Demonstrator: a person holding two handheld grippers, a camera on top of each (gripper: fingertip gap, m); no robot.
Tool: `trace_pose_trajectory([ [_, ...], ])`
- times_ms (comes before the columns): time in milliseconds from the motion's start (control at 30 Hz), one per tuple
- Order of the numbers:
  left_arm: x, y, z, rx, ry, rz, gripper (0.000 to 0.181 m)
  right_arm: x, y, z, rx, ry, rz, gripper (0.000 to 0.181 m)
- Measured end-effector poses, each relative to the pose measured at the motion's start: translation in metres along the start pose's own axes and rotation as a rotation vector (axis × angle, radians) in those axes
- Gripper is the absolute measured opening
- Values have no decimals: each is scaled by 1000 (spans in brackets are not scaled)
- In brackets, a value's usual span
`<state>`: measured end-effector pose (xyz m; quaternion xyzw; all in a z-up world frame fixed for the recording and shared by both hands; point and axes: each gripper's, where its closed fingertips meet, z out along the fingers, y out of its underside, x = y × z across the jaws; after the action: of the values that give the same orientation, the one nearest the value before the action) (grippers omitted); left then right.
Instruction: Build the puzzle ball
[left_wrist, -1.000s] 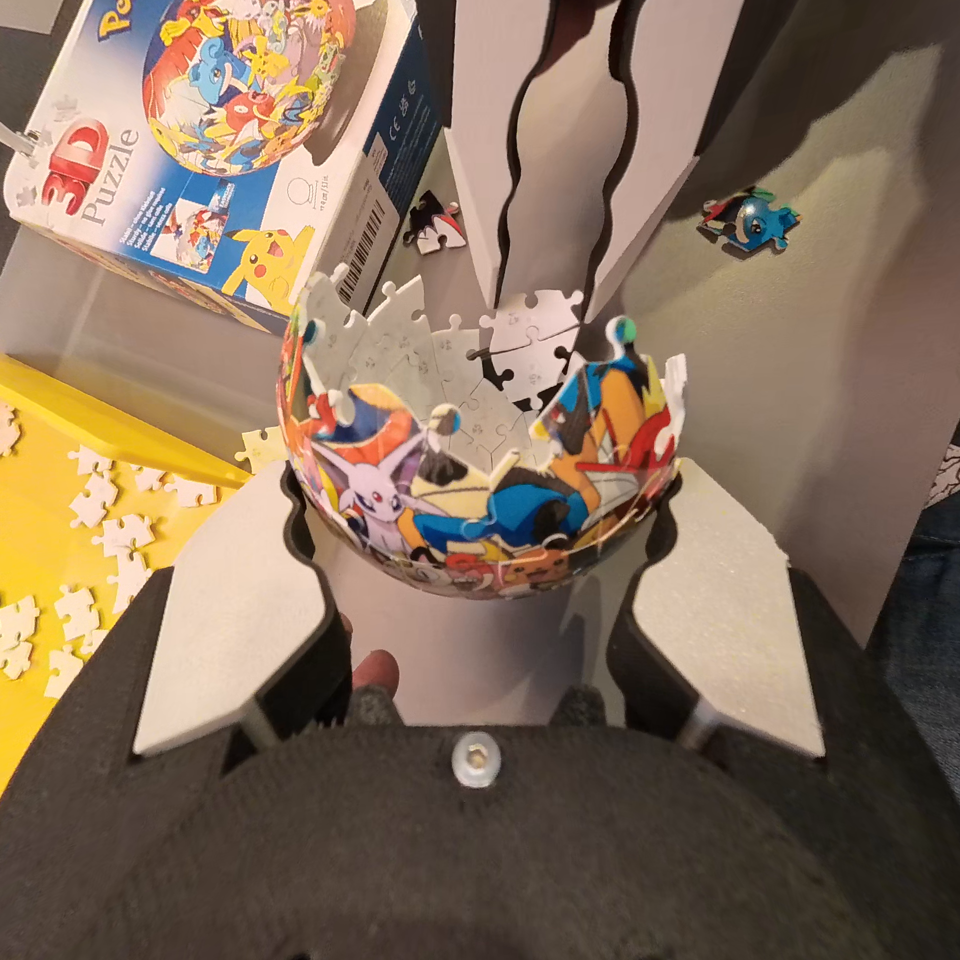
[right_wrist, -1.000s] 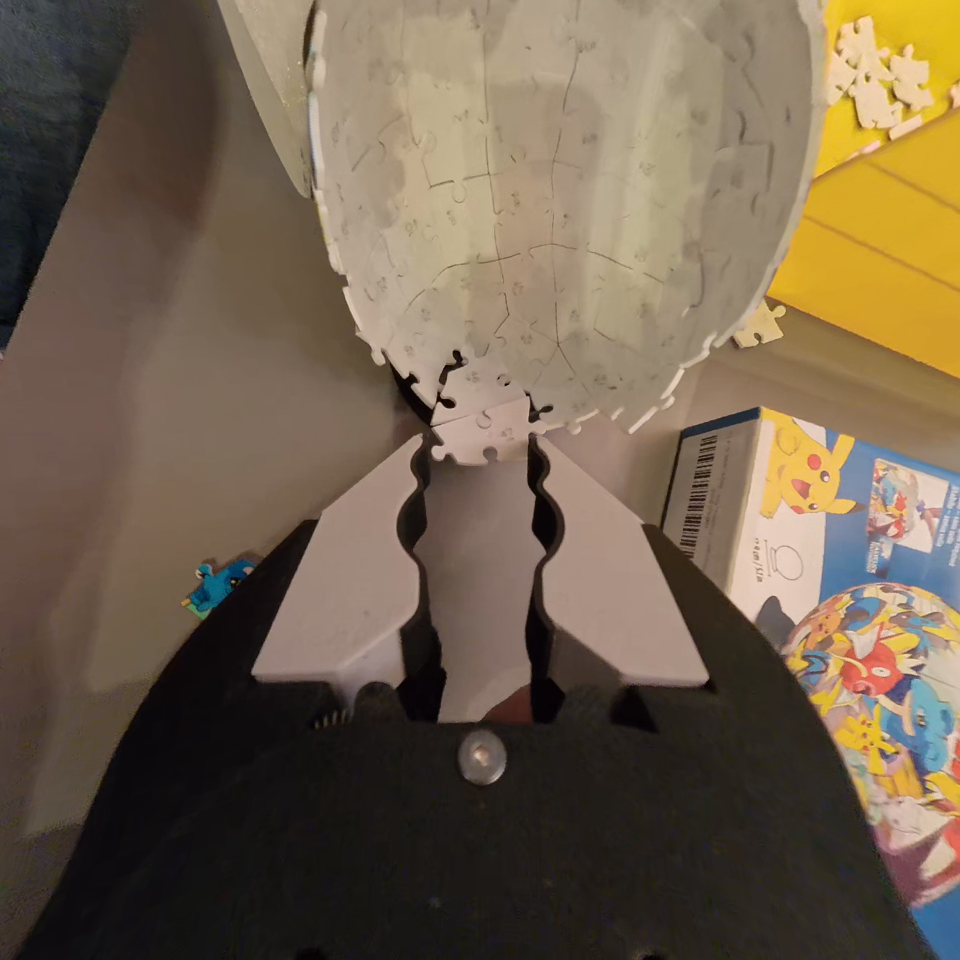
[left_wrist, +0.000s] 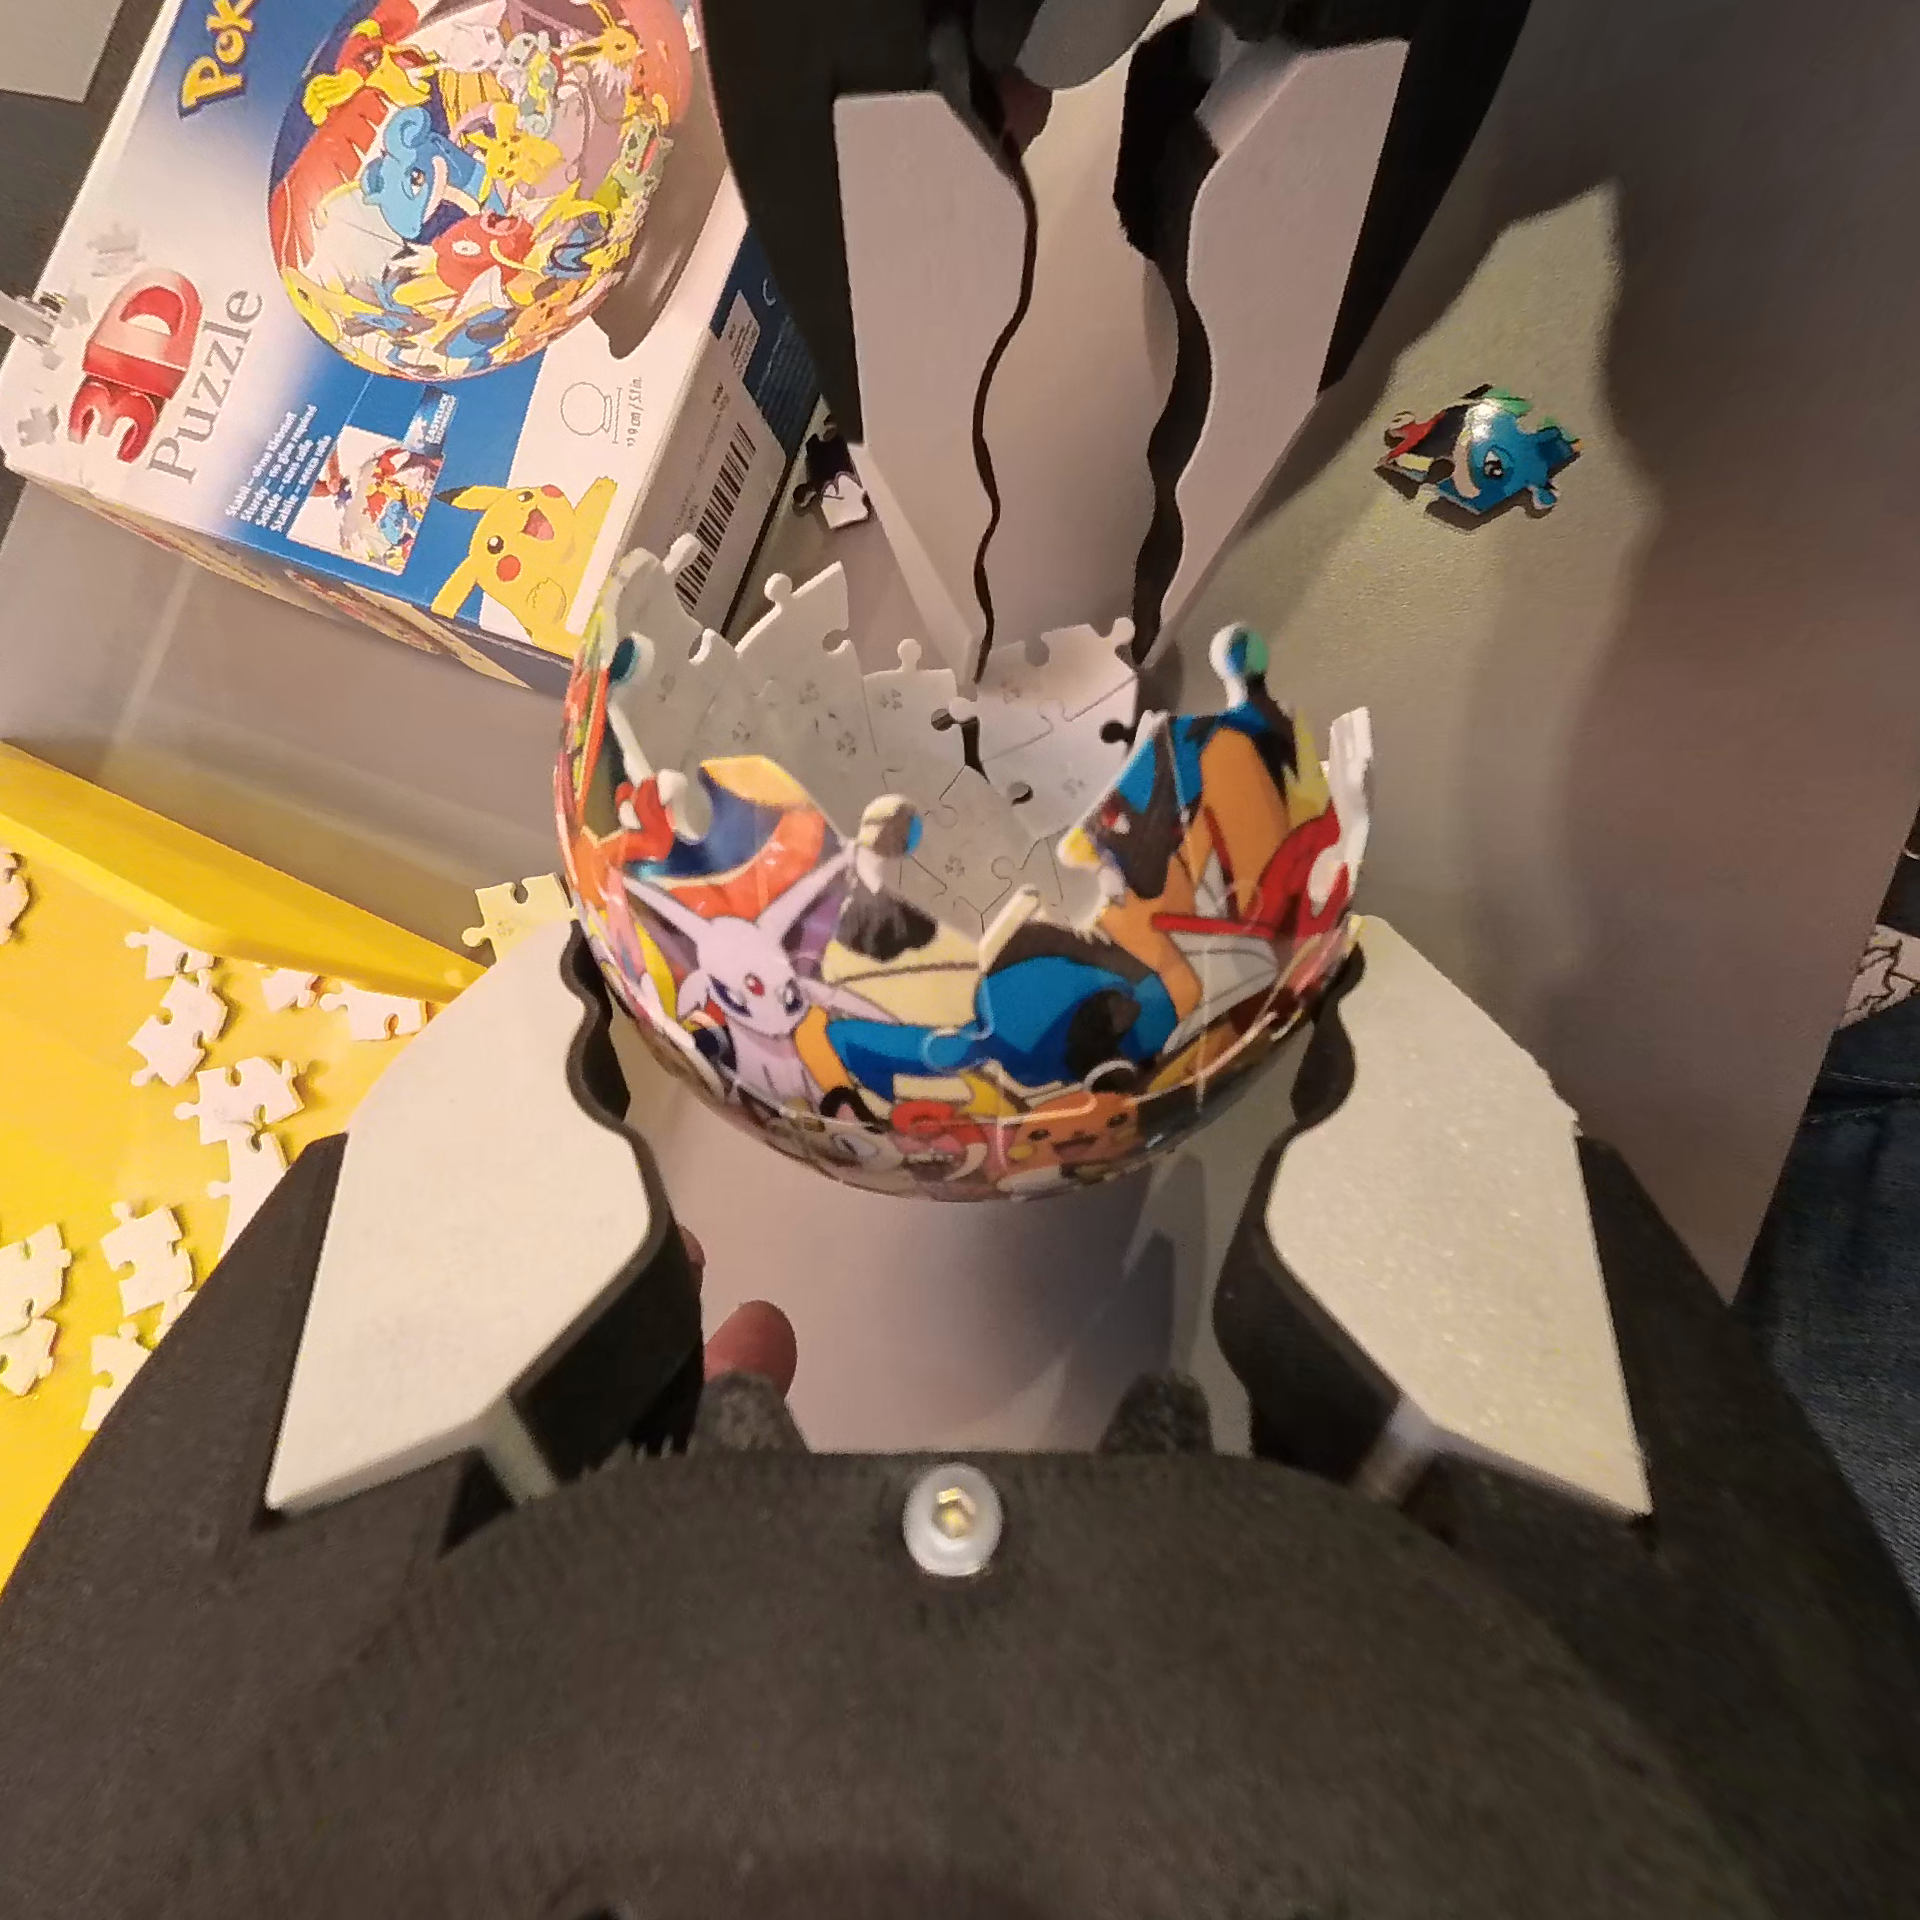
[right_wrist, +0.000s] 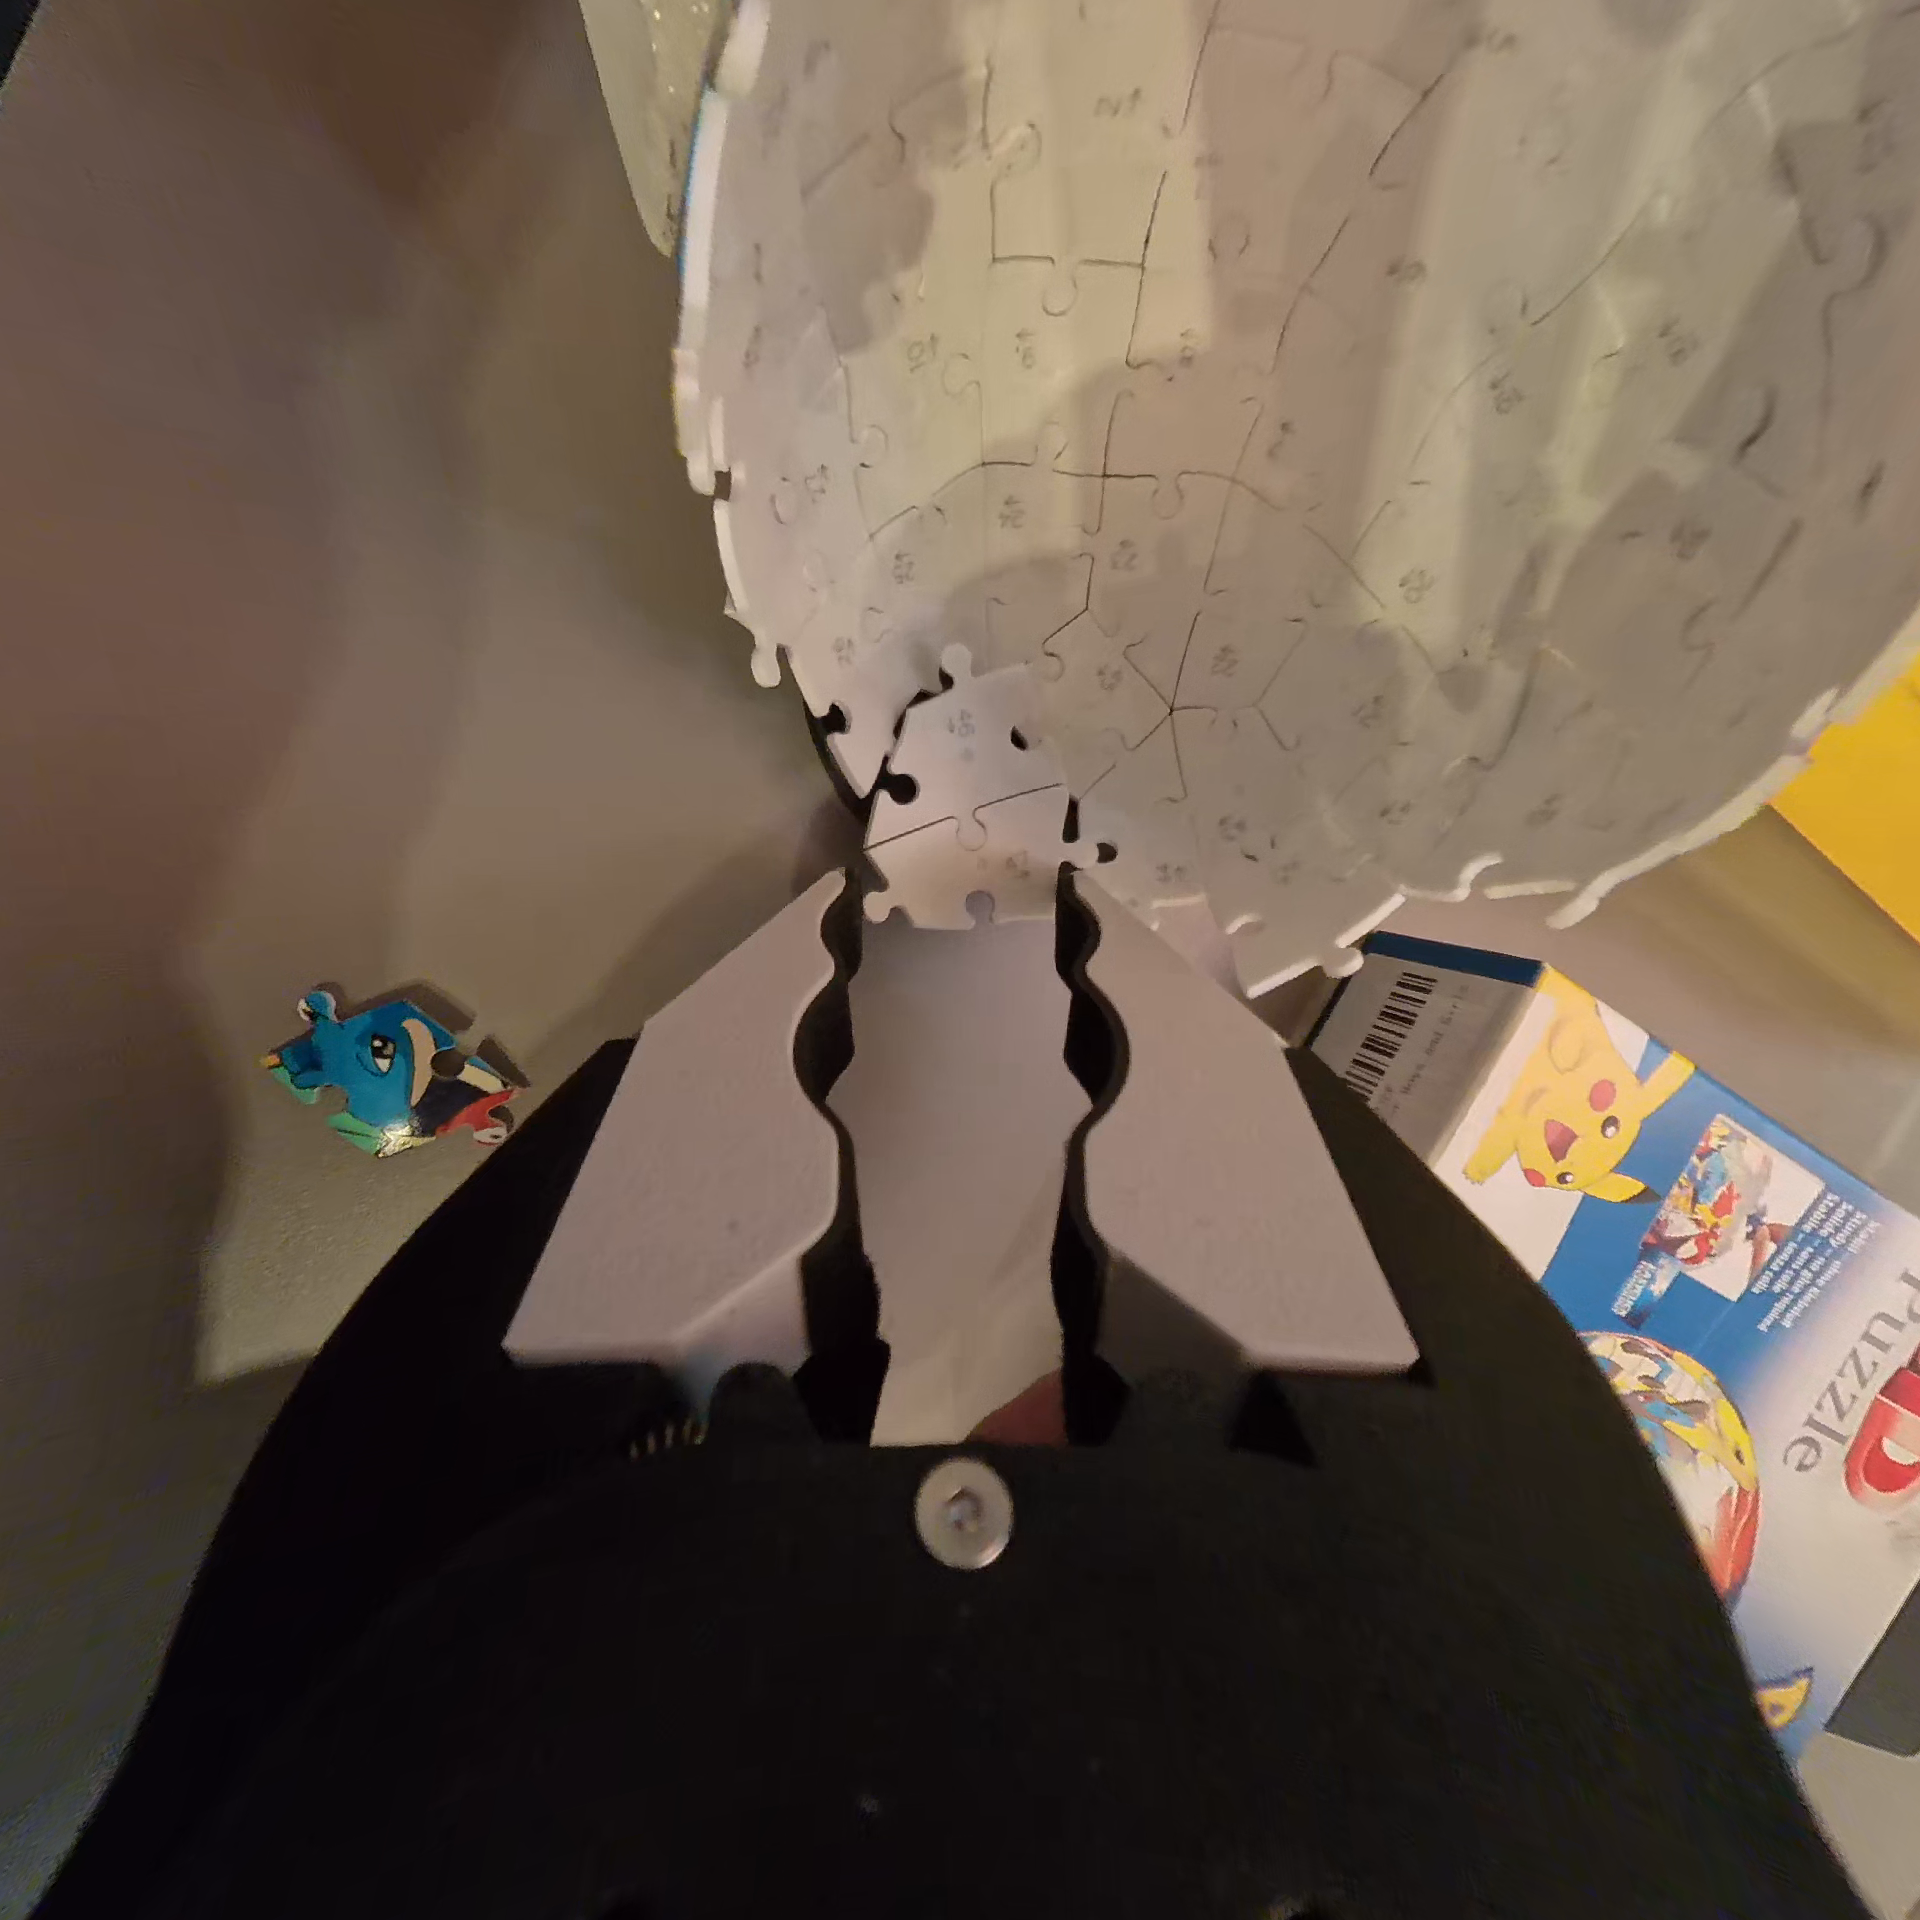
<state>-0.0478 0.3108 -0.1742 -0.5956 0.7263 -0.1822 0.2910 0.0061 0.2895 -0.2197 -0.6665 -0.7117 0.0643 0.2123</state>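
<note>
Your left hand-held gripper (left_wrist: 961, 997) is squeezing the half-built puzzle ball (left_wrist: 961, 935), a thin plastic bowl shape with bright cartoon pictures outside and plain white inside; its 2 wide grey fingers press the ball's 2 sides and hold it up above the grey bench (left_wrist: 1558, 727). Your right hand-held gripper (right_wrist: 956, 894) is pinching a small white curved puzzle piece (right_wrist: 966, 873) at the ball's jagged rim, right by a gap; its fingers are close together, with the piece between the tips.

Things could go wrong here. The ball is only a thin shell of snapped bits; if you squeeze too hard on the left, I think it may bend and pop apart. The outside looks smooth and shiny, so it may slip round when the right side pushes. If the piece goes in tilted, its little knobs may miss the holes and push the next pieces out. It is not flush yet; a dark crack shows beside it.

A blue cardboard puzzle box (left_wrist: 395, 312) lies near; loose white pieces sit in a yellow tray (left_wrist: 156, 1039); 1 small blue picture piece (left_wrist: 1481, 457) lies alone on the bench.
</note>
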Motion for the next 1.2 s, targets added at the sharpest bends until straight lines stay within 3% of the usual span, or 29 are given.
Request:
trace_pose_trajectory([
  [700, 0, -1, 0, 16, -2, -4, 126, 4, 0, -13, 104, 13, 155, 44],
  [867, 0, 0, 0, 20, -7, -9, 126, 10, -6, -27, 324, -60, 570, 40],
  [1033, 0, 0, 0, 22, -9, -10, 126, 5, 6, -15, 420, -136, 960, 33],
  [1200, 1, -1, 0, 22, -11, -8, 126, -6, -2, -2, 456, -201, 1102, 30],
])
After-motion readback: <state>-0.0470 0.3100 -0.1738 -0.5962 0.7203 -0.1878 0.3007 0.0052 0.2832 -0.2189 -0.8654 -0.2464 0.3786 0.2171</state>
